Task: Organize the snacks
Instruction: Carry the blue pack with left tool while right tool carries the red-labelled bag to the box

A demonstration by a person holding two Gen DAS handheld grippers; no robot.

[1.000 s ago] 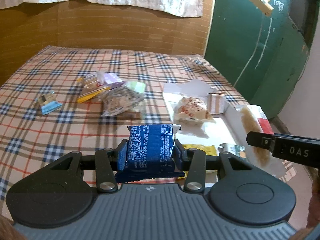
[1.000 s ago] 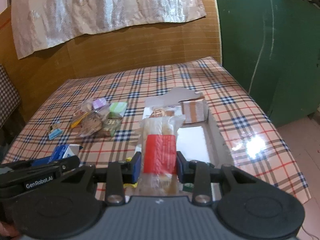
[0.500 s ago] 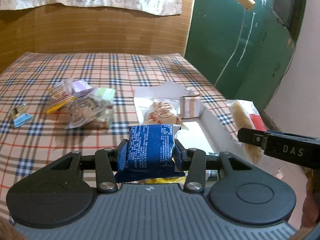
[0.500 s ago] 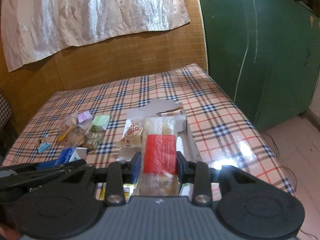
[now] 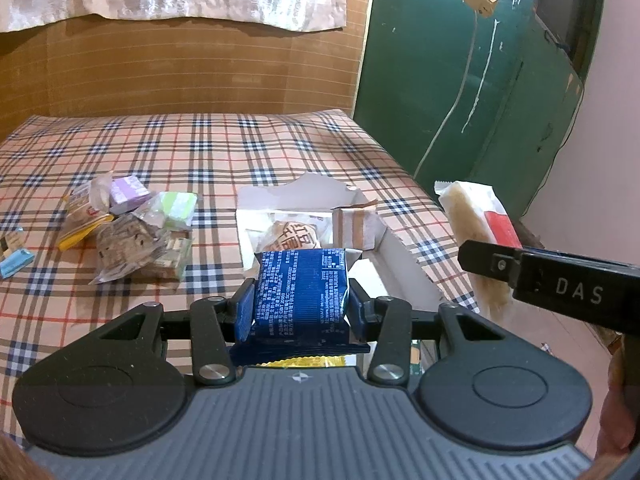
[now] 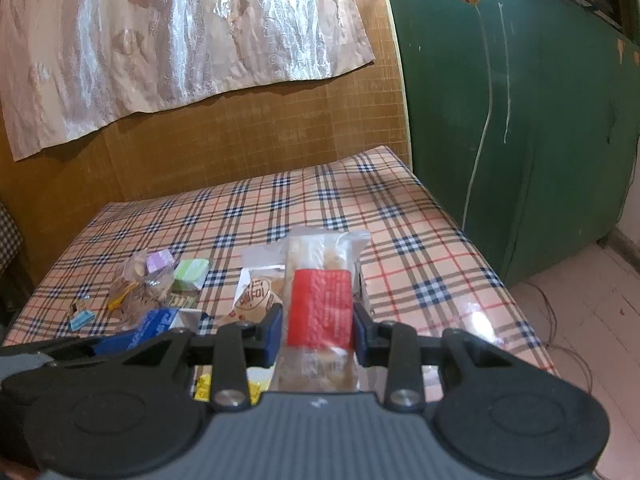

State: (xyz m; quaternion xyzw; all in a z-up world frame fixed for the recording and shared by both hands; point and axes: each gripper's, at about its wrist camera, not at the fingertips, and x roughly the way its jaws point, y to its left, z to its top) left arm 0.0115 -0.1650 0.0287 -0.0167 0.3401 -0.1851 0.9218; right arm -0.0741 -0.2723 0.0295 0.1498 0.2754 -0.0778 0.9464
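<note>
Both claws have been raised and drawn back from the worktop point(image 5: 248, 148) since the earlier frames, so the white box point(image 5: 400, 264) now lies farther below and ahead of them. Left of the box, a loose heap of snacks point(image 5: 136, 232) is seen on the plaid cloth, with a small light-blue packet point(image 5: 14, 262) well apart at the far left. Just before the box, a blue packet point(image 5: 300, 288) is held firmly in the left claw point(image 5: 300, 304). Inside the box, a round bun point(image 5: 288, 236) rests against the far wall. Right of the box, a long wafer pack point(image 6: 320, 304) with a red label is clamped in the right claw point(image 6: 318, 328). Neither item has been placed yet; both are judged to be in transit, probably toward the box.
</note>
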